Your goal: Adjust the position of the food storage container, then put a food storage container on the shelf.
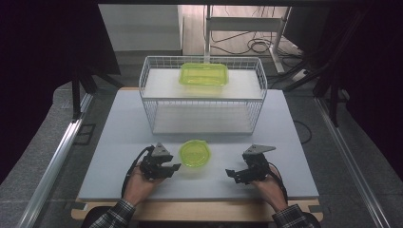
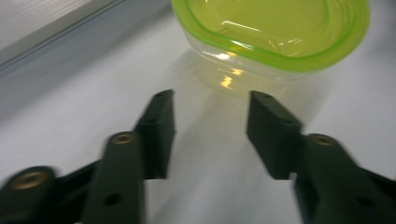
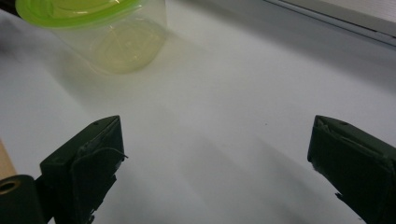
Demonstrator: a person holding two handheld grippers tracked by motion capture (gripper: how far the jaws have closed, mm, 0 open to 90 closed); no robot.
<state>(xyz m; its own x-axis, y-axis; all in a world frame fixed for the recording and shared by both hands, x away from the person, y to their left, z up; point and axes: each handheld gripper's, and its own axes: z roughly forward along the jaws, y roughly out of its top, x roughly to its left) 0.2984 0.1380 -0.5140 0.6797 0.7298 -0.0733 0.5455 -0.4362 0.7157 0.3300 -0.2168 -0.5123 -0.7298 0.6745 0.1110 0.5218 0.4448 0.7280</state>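
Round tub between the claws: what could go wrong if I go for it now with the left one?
1. The round tub looks light and stands free on the table; the open left claw, short of it, could nudge it away.
2. Its clear wall looks smooth and tapered, so it may slip.
3. The open right claw is nearby and could collide.

A round container [image 1: 195, 153] with a lime-green lid and clear yellowish walls sat on a pale grey table [image 1: 114, 142], flanked by black grippers; behind it, a white wire basket [image 1: 202, 95] carried a lime-green rectangular container [image 1: 203, 74]. Sleeves [image 1: 114, 216] were plaid.
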